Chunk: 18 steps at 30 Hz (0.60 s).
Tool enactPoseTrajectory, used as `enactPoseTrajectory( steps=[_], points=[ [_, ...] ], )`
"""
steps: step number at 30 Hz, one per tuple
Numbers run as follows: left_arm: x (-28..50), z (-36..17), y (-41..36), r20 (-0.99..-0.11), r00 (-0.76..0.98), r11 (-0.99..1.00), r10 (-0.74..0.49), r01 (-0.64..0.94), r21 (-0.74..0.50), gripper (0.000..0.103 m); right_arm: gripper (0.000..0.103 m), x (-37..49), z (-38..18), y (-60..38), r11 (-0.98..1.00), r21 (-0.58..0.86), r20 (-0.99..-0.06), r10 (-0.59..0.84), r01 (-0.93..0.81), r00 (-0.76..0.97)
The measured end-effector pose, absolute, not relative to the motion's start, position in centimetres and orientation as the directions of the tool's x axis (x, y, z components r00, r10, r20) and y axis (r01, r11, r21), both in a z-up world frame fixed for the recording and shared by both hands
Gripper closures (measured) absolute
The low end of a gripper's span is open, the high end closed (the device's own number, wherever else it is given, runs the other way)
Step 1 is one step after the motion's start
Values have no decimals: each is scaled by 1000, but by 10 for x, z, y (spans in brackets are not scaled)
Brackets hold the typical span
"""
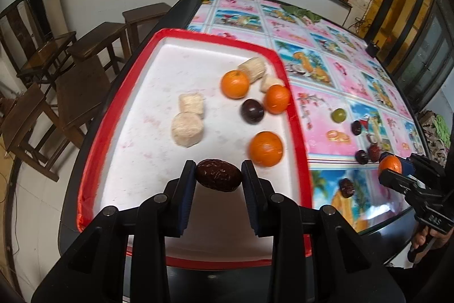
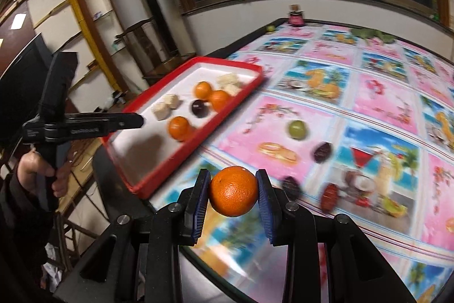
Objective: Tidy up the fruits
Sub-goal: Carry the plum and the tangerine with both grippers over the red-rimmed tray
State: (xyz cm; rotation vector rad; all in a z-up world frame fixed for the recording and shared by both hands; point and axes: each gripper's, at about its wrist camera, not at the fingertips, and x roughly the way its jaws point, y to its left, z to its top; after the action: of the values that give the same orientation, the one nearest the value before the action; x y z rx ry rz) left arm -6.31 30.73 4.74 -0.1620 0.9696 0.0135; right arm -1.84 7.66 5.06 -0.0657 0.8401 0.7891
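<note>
left wrist view first, and the left gripper (image 1: 218, 175) is pinched on a wrinkled dark date (image 1: 218, 174), hanging over the near end of the red-rimmed tray (image 1: 295, 115). sweeping left to right across the tray: two pale cut chunks (image 1: 188, 124) sit side by side, then an orange (image 1: 235, 83) by more pale pieces at the far corner, a dark plum (image 1: 252, 110), a second orange (image 1: 276, 99) hard against the right rim, and a third orange (image 1: 266, 148) just ahead of the jaws. so a fair haul looks to be gathered already.

over the rim onto the patterned tablecloth (image 1: 320, 47): a green fruit (image 1: 338, 115), a few small dark fruits (image 1: 356, 127) beyond it, another date (image 1: 346, 187) nearer the table edge. those, i'd say, are what's left to collect.

right wrist view now: at far left a hand (image 2: 37, 172) holds the other tool over the tray. the right gripper (image 2: 234, 190) is clamped on an orange (image 2: 234, 190), held above the cloth, just off the tray's near corner. to its right, loose dark fruits (image 2: 322, 151) and a reddish one (image 2: 329, 196), blurred.

in the way? the third orange crowds the date's drop spot, and the left tool hangs over the very stretch of tray the right one would want.
</note>
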Motion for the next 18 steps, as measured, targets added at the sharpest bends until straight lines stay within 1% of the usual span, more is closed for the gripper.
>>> enactPoseTrajectory(
  steps=[5, 9, 18],
  points=[
    [-60, 39, 318, -834, 551, 988, -38, -106, -116, 73, 70, -20, 50, 121, 643, 261, -685, 649, -721, 331],
    [-59, 36, 325, -831, 555, 985, -39, -120, -127, 73, 70, -18, 48, 154, 582, 260, -690, 670, -770, 274],
    [-55, 33, 328, -830, 556, 985, -46, -111, -130, 73, 70, -13, 36, 203, 499, 289, -711, 683, -817, 166]
  ],
)
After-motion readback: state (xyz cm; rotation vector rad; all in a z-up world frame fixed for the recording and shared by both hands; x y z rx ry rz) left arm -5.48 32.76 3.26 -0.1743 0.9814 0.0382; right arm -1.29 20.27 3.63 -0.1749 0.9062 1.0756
